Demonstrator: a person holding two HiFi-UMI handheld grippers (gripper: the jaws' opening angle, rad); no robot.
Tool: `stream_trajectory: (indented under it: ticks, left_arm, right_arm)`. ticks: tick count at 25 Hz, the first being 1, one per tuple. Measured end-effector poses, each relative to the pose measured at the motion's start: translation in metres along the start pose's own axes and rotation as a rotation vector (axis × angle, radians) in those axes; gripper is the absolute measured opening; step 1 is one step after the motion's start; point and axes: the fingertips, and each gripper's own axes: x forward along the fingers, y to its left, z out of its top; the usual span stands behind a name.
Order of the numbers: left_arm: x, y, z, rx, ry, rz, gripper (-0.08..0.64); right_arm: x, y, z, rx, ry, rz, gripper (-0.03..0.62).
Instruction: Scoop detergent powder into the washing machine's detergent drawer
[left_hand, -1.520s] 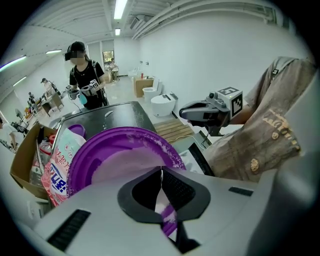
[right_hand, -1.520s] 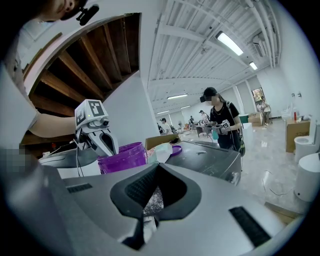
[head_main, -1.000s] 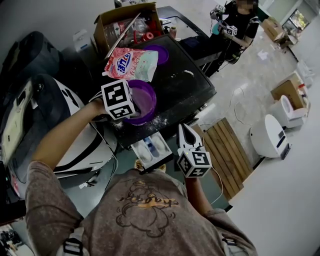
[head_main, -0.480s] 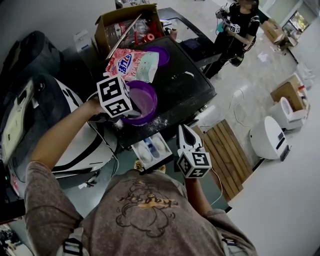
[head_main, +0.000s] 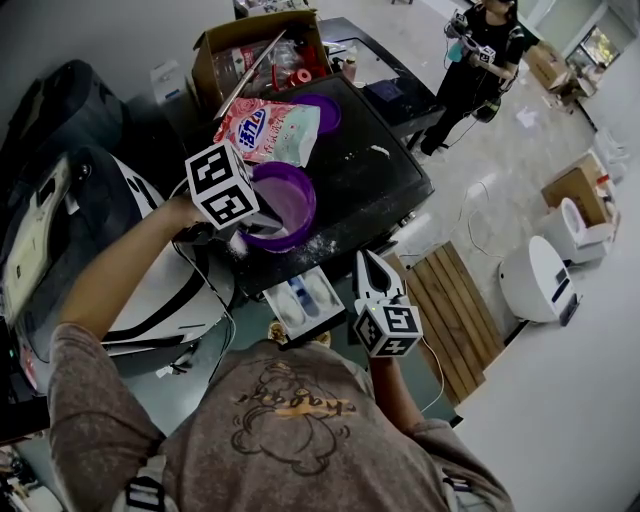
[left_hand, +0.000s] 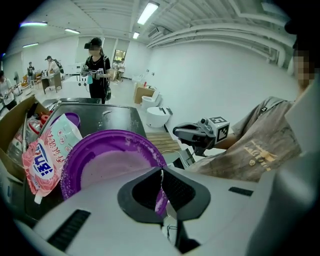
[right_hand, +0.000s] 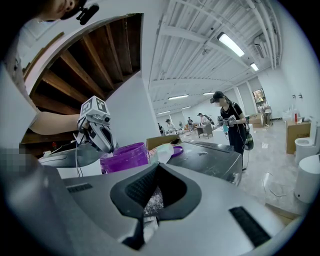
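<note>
Since a second ago the left gripper (left_hand: 161, 174), clamped on a thin purple scoop (left_hand: 161, 197), has shifted slightly left to the left rim of the purple tub (head_main: 290, 238) at frame centre. The tub holds pale powder (head_main: 285, 200). The right gripper (head_main: 366, 258), jaws together and empty, stays at lower centre beside the open detergent drawer (head_main: 320, 290).

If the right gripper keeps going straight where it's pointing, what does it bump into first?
Probably the front edge of the black washing machine top, just ahead of the right gripper. The drawer sits off to its left. Depth is unclear.
</note>
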Motion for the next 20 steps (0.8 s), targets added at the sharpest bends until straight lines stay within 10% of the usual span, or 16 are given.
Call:
stream_trajectory:
  ticks: [20]
  left_arm:
    - [-0.025,0.006,0.003,-0.176,-0.214,-0.059,0.023]
  right_arm:
    - [0.007,0.012,-0.002,-0.03,0.02,0.036,0.002]
